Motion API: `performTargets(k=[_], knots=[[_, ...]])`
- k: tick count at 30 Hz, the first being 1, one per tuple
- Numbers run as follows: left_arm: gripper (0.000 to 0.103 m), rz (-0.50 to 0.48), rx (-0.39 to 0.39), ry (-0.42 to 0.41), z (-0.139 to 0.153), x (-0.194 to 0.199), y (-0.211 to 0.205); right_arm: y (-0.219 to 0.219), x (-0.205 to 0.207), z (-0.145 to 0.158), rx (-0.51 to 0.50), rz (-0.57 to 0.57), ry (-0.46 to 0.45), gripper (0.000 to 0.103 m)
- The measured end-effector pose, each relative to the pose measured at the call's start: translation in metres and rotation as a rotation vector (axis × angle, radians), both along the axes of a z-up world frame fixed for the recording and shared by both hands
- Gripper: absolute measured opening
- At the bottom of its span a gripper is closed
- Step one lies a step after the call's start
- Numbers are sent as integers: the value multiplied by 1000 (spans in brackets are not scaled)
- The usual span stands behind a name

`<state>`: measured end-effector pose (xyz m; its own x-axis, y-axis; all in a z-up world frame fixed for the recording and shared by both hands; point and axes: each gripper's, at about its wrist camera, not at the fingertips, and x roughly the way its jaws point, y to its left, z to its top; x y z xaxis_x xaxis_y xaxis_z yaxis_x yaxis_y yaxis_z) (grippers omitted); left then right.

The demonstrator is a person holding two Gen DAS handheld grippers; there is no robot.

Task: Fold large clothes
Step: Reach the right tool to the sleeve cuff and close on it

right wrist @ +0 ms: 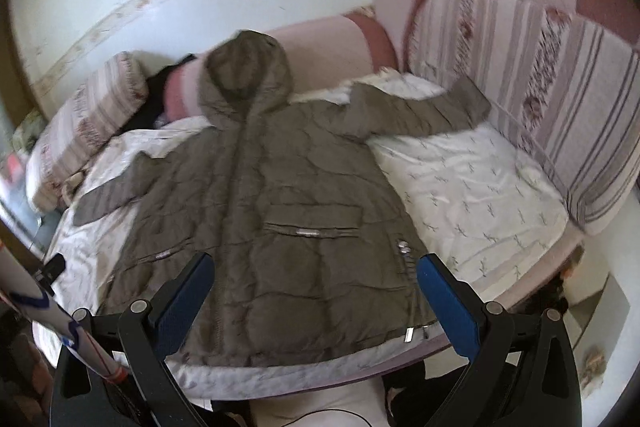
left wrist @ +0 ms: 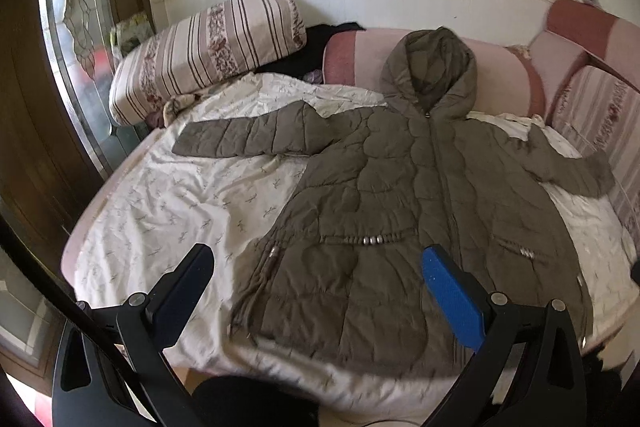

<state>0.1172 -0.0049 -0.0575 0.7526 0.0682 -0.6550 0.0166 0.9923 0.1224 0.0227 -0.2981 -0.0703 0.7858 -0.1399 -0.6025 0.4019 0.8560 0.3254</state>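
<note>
An olive-brown hooded puffer jacket (left wrist: 400, 195) lies spread flat, front up, on a white patterned bedsheet (left wrist: 168, 195), both sleeves stretched out sideways and the hood toward the wall. It also shows in the right wrist view (right wrist: 272, 227). My left gripper (left wrist: 316, 267) is open and empty, held above the jacket's lower hem. My right gripper (right wrist: 314, 275) is open and empty, above the jacket's lower right part near the bed's front edge.
A striped floral pillow (left wrist: 208, 47) lies at the back left. Pink cushions (left wrist: 360, 59) line the wall, and a striped cushion (right wrist: 540, 99) stands along the right side. A dark garment (left wrist: 316, 47) sits behind the pillow. A glass door (left wrist: 76, 39) is at the left.
</note>
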Motion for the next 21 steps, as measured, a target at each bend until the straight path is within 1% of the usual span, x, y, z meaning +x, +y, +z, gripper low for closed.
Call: performTargets(k=[1, 4, 6, 7, 8, 10, 11, 12, 13, 14, 15, 17, 19, 20, 21], knots=[[103, 4, -3, 2, -3, 12, -2, -6, 3, -3, 8, -11, 10, 103], [103, 15, 33, -15, -15, 53, -17, -31, 15, -15, 35, -52, 43, 103], [103, 44, 29, -16, -22, 85, -29, -46, 22, -24, 59, -70, 63, 103], [103, 66, 20, -19, -25, 101, -36, -54, 25, -28, 70, -81, 74, 103], [103, 83, 1, -23, -29, 119, -43, -60, 28, -32, 80, -86, 58, 103], [103, 103, -21, -9, -42, 148, -59, -76, 37, -42, 88, -110, 99, 103], [103, 93, -33, -10, -55, 165, -69, -83, 42, -46, 90, -115, 117, 103], [103, 88, -28, 5, -65, 175, -76, -91, 46, -49, 90, -118, 130, 103], [103, 75, 6, 27, -81, 185, -84, -98, 50, -51, 81, -123, 149, 103], [103, 63, 31, 56, -92, 191, -89, -106, 54, -53, 72, -126, 164, 103], [103, 39, 39, 93, -101, 199, -94, -114, 58, -54, 66, -130, 177, 102], [103, -19, 39, 154, -110, 212, -104, -131, 64, -53, 54, -154, 204, 101], [103, -27, 49, 143, -114, 223, -111, -154, 73, -51, 53, -181, 211, 100], [103, -22, 65, 138, -117, 225, -114, -176, 84, -51, 64, -207, 203, 99], [103, -27, 71, 151, -121, 229, -116, -190, 90, -51, 67, -229, 203, 97]])
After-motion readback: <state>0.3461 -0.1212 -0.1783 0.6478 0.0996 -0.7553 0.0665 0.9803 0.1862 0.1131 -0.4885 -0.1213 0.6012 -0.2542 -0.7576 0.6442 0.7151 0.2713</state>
